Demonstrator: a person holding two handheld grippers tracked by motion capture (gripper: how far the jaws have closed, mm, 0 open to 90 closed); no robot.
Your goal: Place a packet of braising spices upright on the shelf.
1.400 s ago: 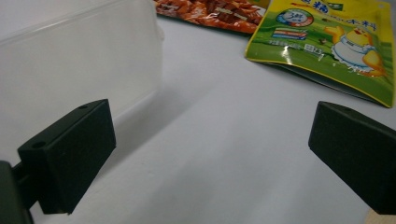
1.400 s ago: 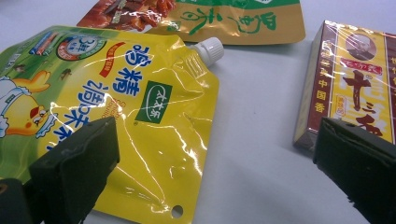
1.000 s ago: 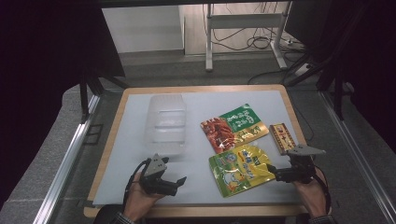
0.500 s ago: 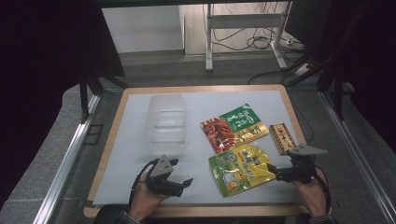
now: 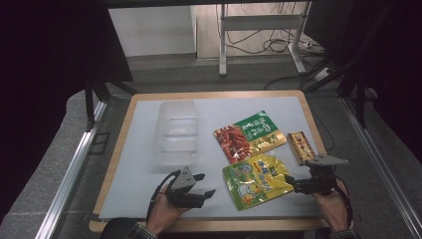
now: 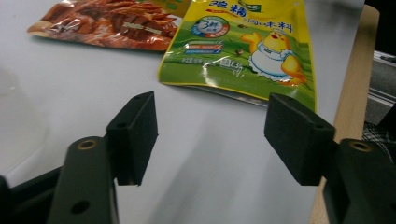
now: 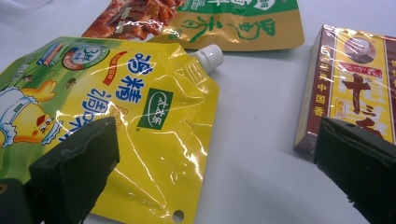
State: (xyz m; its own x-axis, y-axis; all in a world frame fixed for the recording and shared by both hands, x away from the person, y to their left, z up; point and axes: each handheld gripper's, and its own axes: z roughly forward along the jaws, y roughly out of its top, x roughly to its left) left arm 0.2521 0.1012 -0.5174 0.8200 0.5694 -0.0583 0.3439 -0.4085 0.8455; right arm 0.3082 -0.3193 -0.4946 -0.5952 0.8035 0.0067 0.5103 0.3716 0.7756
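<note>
Pouch [image 5: 258, 178] in yellow, printed with a cartoon chick and fitted with a white screw cap [image 7: 208, 55], lies flat on the white board [image 5: 134, 164] near its front edge, between the 2 grippers. Left gripper [image 5: 199, 185] sits low over the board just left of the pouch, aimed toward it; its jaws have just been closing and now stand partly open, with bare board between the pads [image 6: 135, 135] and nothing in their hold. Right gripper [image 5: 294, 183] rests at the pouch's right edge, jaws wide apart: in the right gripper view 1 pad [image 7: 79, 163] lies over the pouch's yellow film, the other in front of a red and yellow box [image 7: 355, 84], and whether either pad touches I cannot tell. Behind the pouch lies a red and green packet [image 5: 249, 135], overlapping its top edge. A clear plastic container [image 5: 177, 130] stands well apart to the left.
</note>
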